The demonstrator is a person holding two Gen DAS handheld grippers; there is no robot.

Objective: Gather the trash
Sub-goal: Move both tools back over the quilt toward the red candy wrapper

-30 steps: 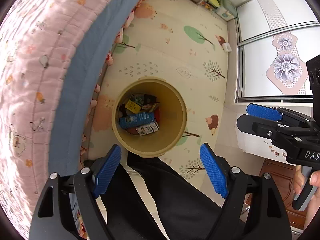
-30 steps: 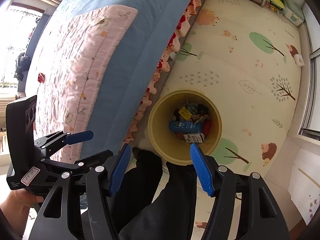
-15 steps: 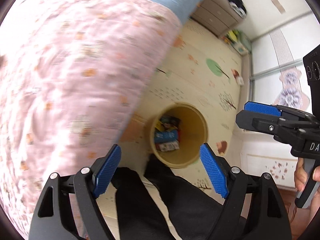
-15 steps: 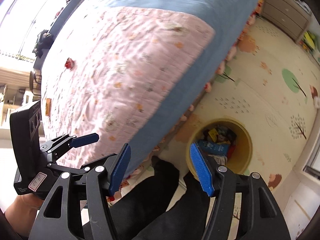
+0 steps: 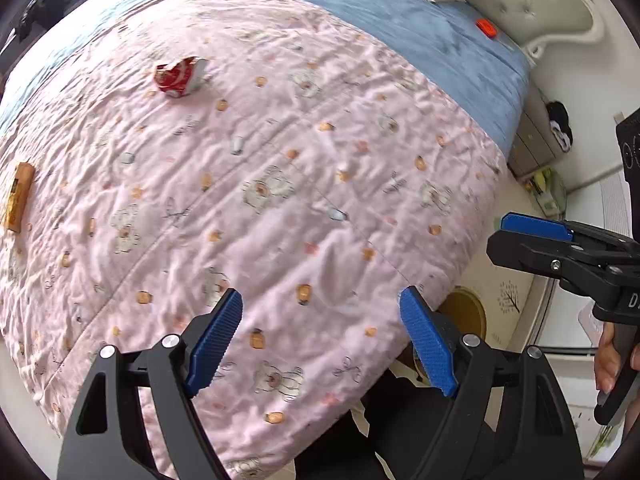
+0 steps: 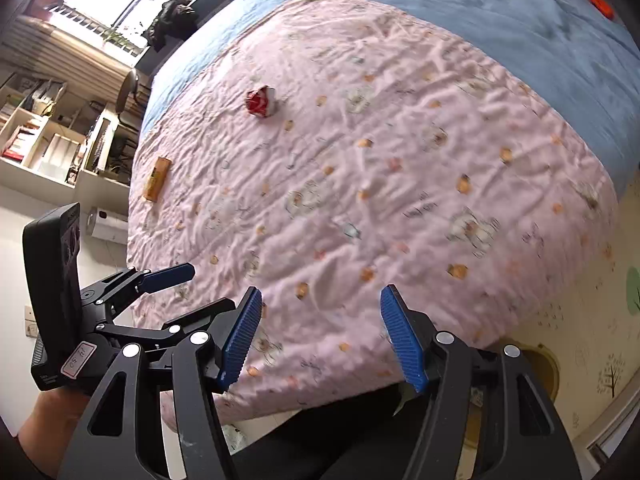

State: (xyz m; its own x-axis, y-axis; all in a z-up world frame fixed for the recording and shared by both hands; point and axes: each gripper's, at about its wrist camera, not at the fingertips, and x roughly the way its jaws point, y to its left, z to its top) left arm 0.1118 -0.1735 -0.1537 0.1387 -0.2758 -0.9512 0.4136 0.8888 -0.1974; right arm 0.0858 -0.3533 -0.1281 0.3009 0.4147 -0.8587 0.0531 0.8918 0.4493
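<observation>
A crumpled red and white wrapper (image 5: 178, 77) lies on the pink quilt (image 5: 280, 184), far from both grippers; it also shows in the right wrist view (image 6: 260, 100). An orange packet (image 5: 17, 197) lies near the quilt's left edge, seen too in the right wrist view (image 6: 156, 179). My left gripper (image 5: 322, 338) is open and empty above the quilt's near edge. My right gripper (image 6: 322, 336) is open and empty beside it. The yellow bin (image 5: 468, 314) on the floor is mostly hidden by the bed; its rim shows in the right wrist view (image 6: 546, 364).
A small orange-red thing (image 5: 486, 28) lies on the blue sheet near the grey headboard (image 5: 528, 4). Shelves (image 6: 52, 136) stand beyond the bed's far side. A dresser (image 5: 536, 136) stands by the wall. My dark trouser legs (image 6: 320, 440) are below the grippers.
Both grippers have swung up and away from the yellow bin toward the bed top. The bin has slid to the lower right edge, and the wrapper and packet have come into view.
</observation>
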